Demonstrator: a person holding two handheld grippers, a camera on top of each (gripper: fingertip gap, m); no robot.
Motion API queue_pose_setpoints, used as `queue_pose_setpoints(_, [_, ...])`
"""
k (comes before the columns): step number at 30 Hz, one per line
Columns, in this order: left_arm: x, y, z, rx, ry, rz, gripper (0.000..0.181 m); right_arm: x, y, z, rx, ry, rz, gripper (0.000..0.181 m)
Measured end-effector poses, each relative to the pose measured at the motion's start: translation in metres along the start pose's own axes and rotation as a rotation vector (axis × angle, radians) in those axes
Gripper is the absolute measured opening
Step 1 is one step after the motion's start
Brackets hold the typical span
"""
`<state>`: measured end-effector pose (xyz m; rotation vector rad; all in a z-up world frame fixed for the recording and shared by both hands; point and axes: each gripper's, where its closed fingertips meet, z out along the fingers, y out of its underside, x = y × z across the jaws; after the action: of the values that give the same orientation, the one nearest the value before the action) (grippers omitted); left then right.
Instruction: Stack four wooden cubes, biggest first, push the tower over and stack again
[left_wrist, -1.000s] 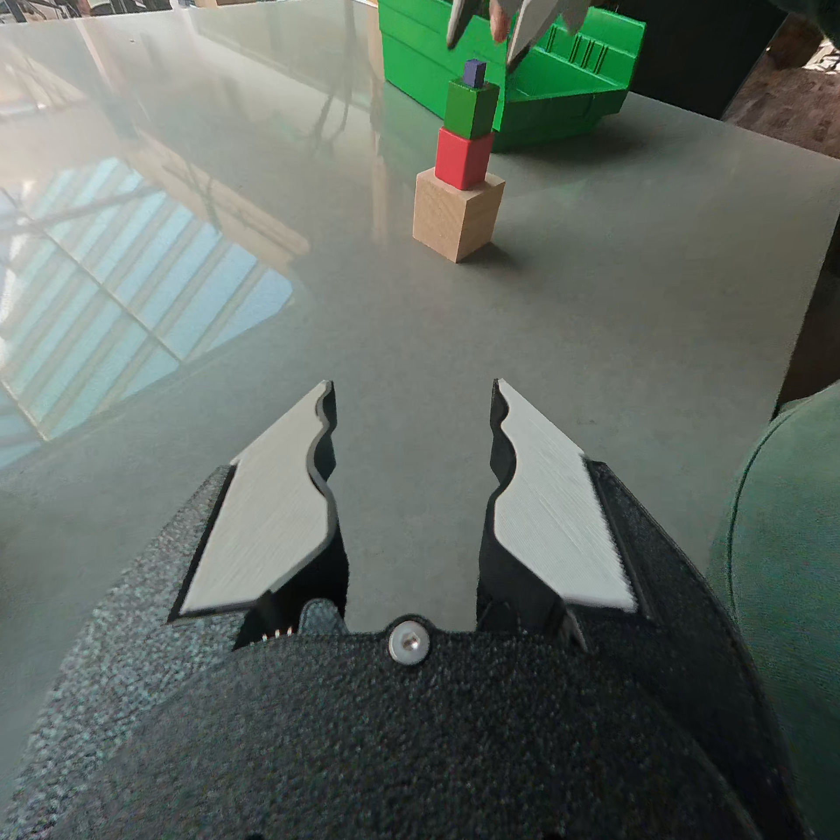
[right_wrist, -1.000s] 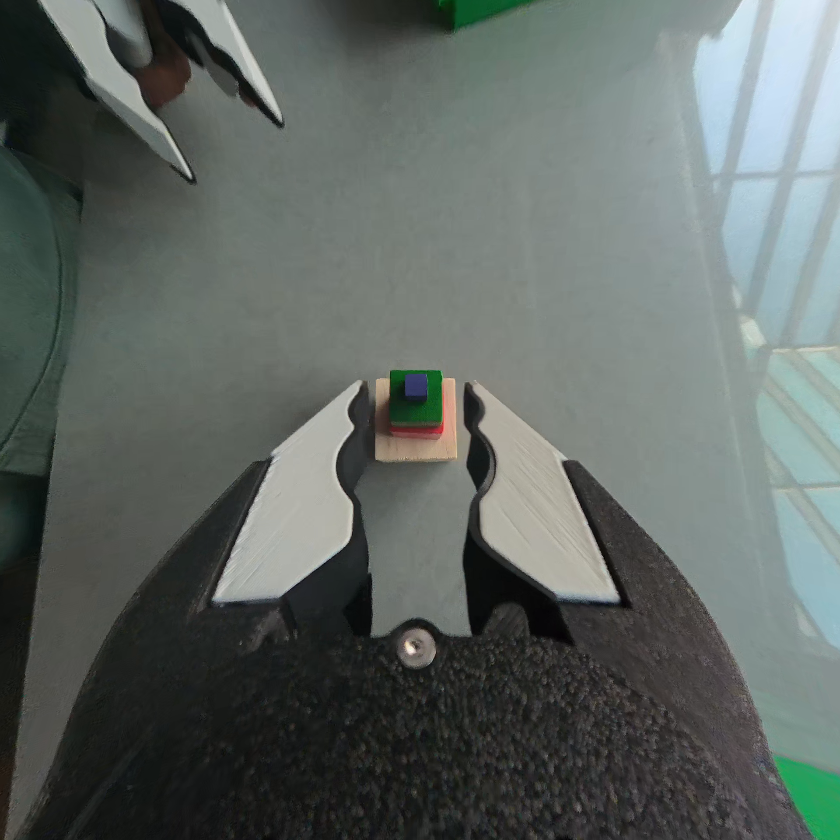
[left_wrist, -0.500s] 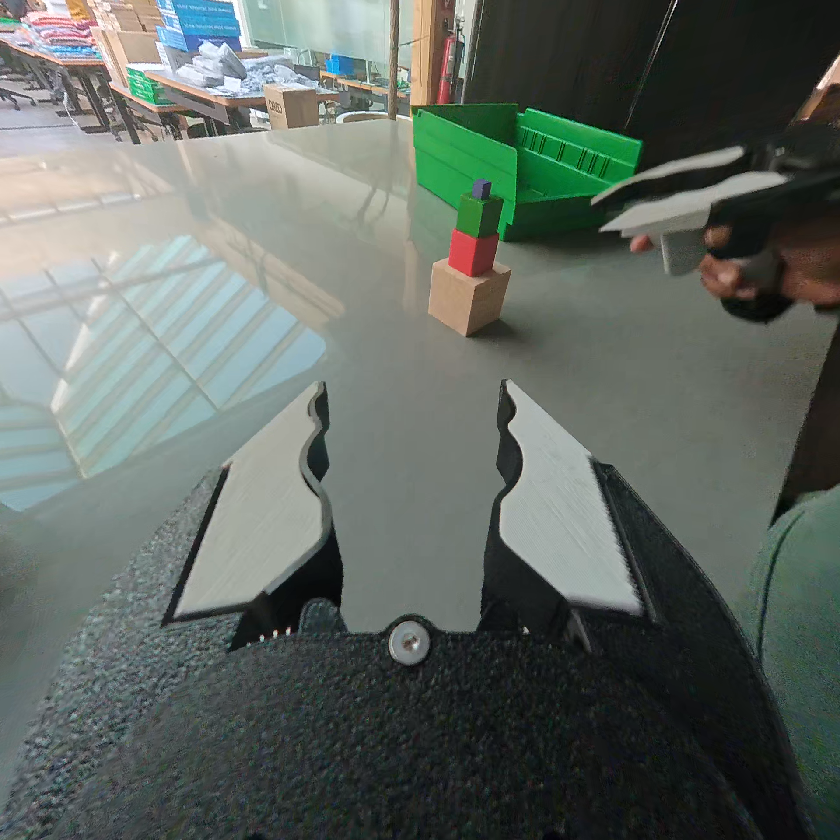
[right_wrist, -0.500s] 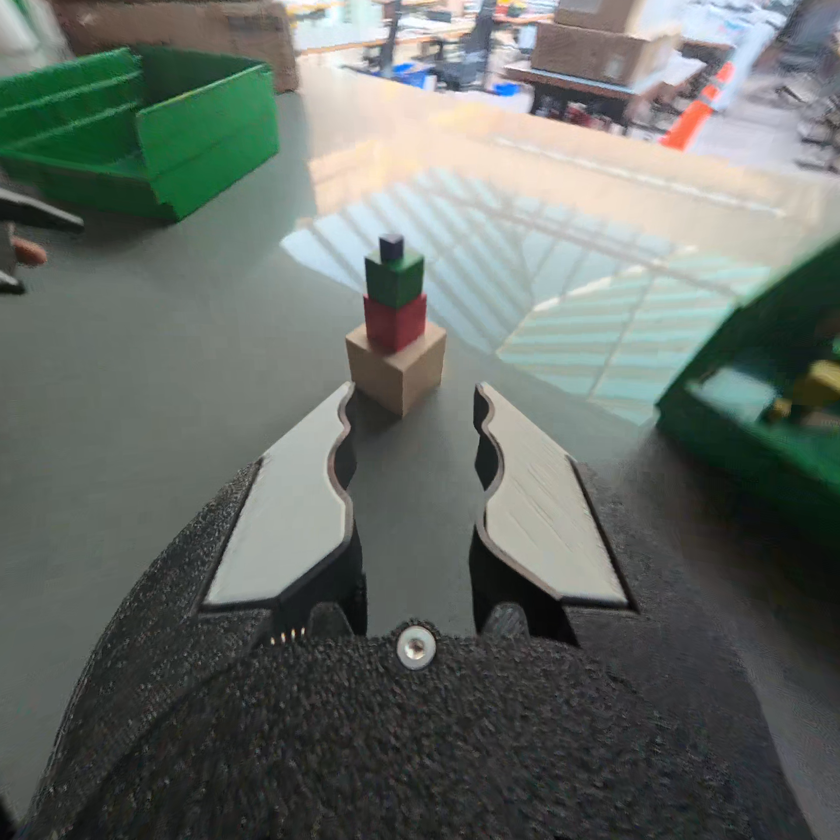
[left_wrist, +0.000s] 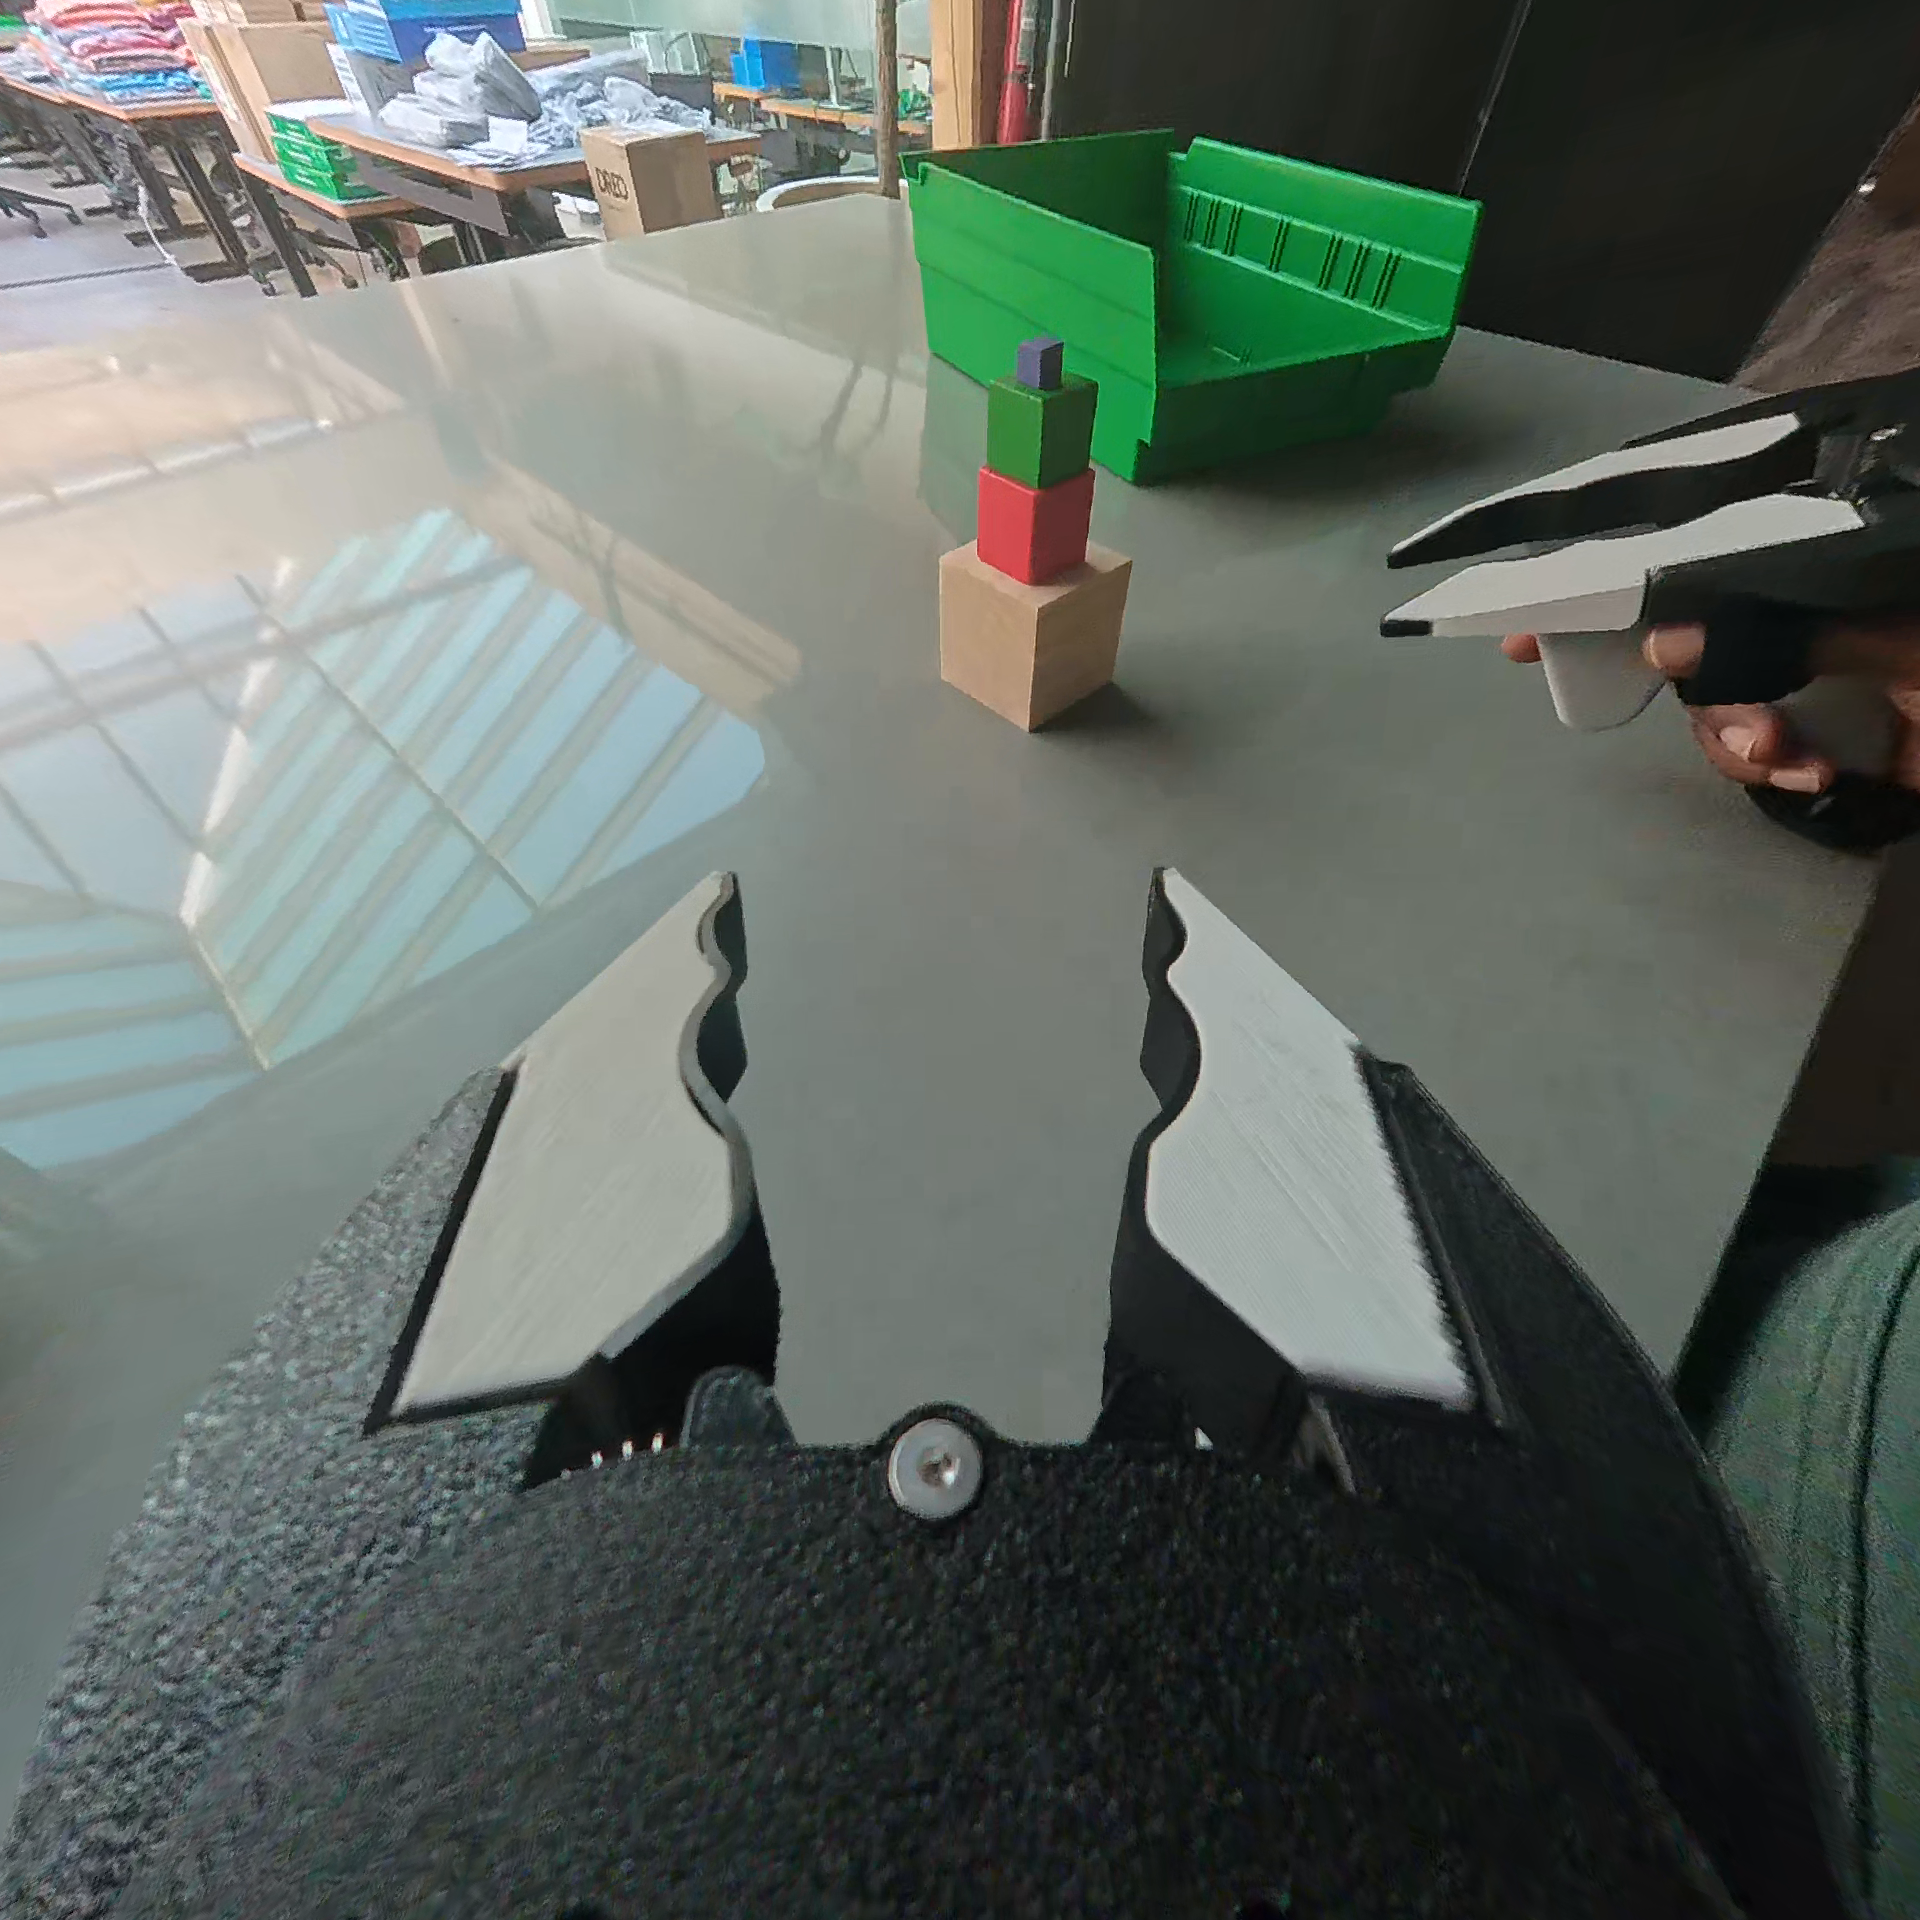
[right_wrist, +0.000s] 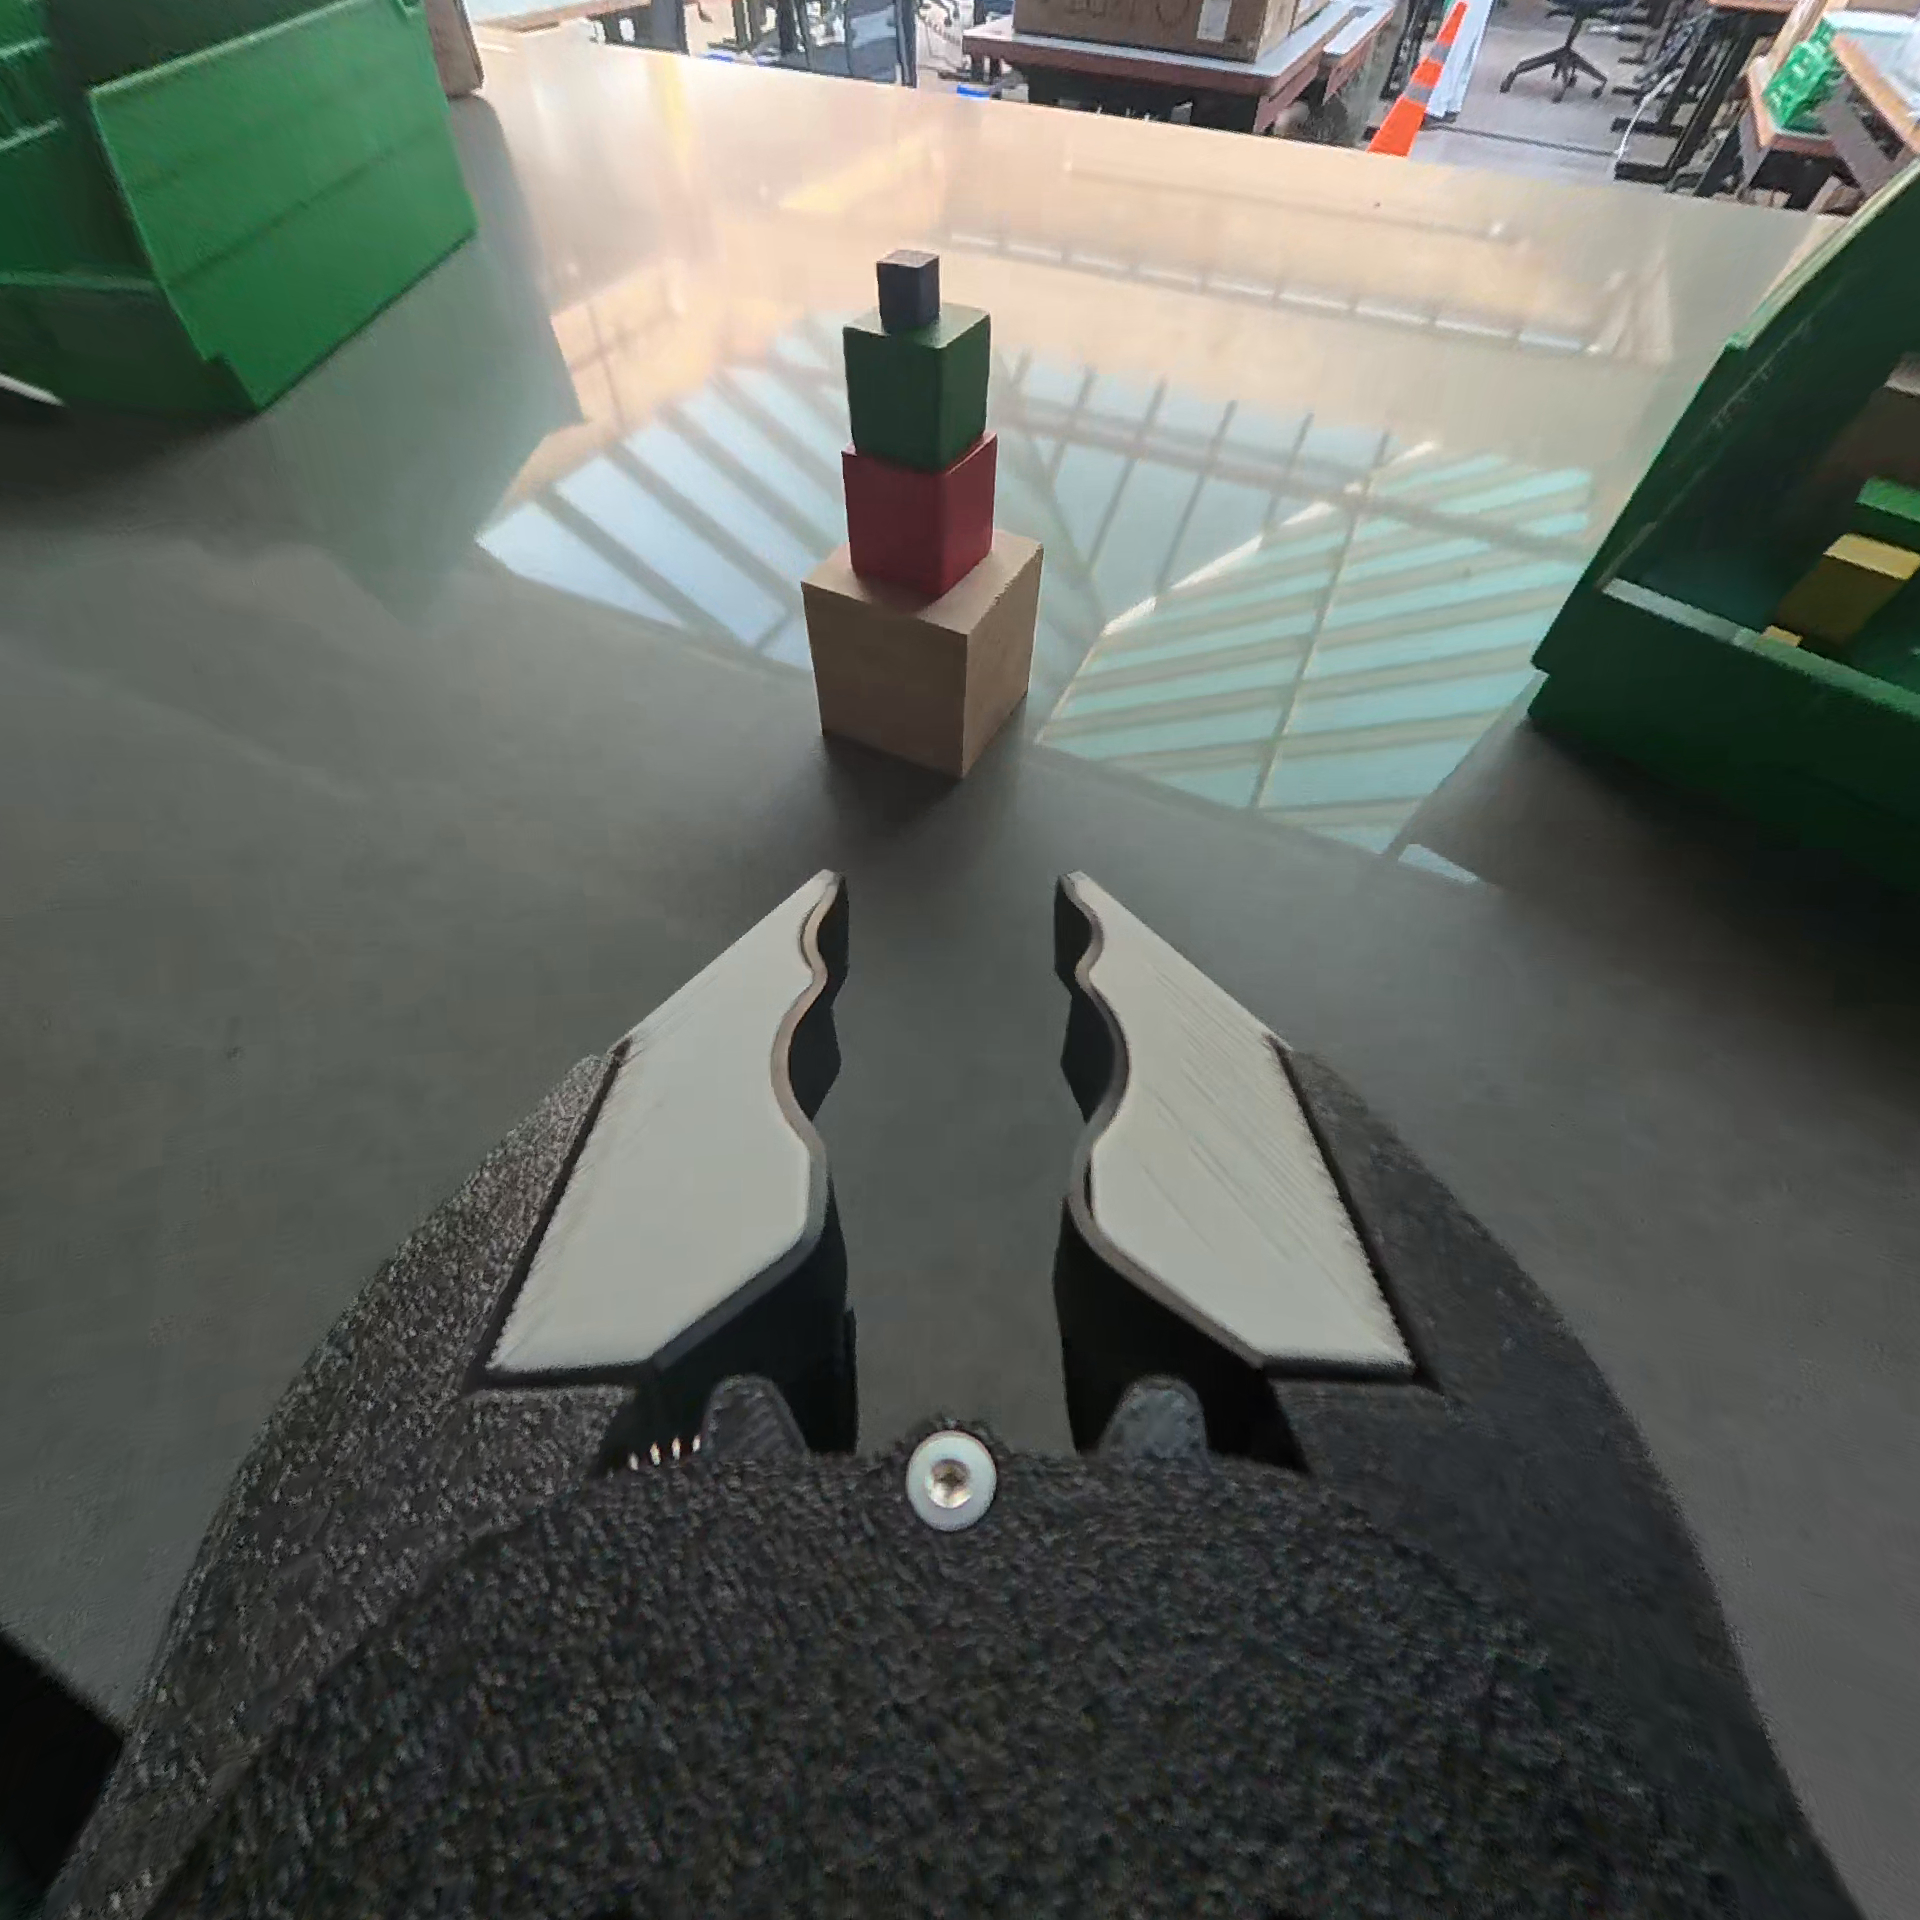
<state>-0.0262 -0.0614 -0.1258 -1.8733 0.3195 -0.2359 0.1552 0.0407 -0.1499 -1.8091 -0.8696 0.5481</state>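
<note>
Right tongs (right_wrist: 948, 883) have backed off the four-block tower (right_wrist: 920, 520), now at their 12 o'clock, jaws parted, empty. Left tongs (left_wrist: 940, 883) released, unchanged. Tower stands free on table (left_wrist: 520, 436).

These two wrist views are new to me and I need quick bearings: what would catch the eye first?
A four-block tower mid-table: a small dark blue cube on a green cube, on a red cube, on a bare wooden cube. Both the left gripper and the right gripper hover open and empty, short of it. A green plastic bin stands behind the tower in the left wrist view; the glossy grey table mirrors a window.
</note>
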Motion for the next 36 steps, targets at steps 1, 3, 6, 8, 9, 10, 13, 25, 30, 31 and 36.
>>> queue_pose_setpoints(1, [0.000,0.000,-0.001,0.000,-0.005,-0.003,0.076,0.001,-0.002,0.000,0.010,0.006,0.002,0.033])
queue_pose_setpoints(3, [0.000,0.003,-0.002,-0.007,-0.014,-0.009,0.075,0.005,-0.005,0.001,0.030,0.024,-0.005,0.008])
queue_pose_setpoints(6, [0.001,0.005,-0.005,-0.013,-0.023,-0.010,0.075,0.018,-0.009,0.008,0.031,0.079,-0.017,0.000])
queue_pose_setpoints(8, [0.000,0.005,-0.008,-0.011,-0.030,-0.008,0.074,0.035,-0.015,0.018,0.016,0.156,-0.043,0.000])
queue_pose_setpoints(9, [0.000,0.005,-0.009,-0.011,-0.034,-0.006,0.073,0.045,-0.018,0.026,0.005,0.213,-0.086,0.000])
queue_pose_setpoints(10, [-0.002,0.005,-0.010,-0.011,-0.039,-0.003,0.073,0.054,-0.022,0.036,-0.007,0.264,-0.130,0.000])
queue_pose_setpoints(13, [-0.005,0.005,-0.016,-0.006,-0.052,0.001,0.072,0.059,-0.040,0.079,0.004,0.291,-0.157,0.001])
queue_pose_setpoints(25, [-0.047,0.018,-0.042,0.008,-0.167,-0.079,0.070,-0.110,-0.079,0.152,0.125,-0.099,-0.444,0.000])
queue_pose_setpoints(30, [-0.055,0.019,-0.038,0.007,-0.168,-0.090,0.070,-0.123,-0.073,0.133,0.145,-0.174,-0.412,0.003])
queue_pose_setpoints(31, [-0.055,0.018,-0.036,0.007,-0.162,-0.089,0.070,-0.120,-0.072,0.129,0.147,-0.173,-0.397,0.003])
queue_pose_setpoints(36, [-0.053,0.016,-0.026,0.000,-0.142,-0.077,0.070,-0.095,-0.064,0.111,0.130,-0.144,-0.305,0.007])
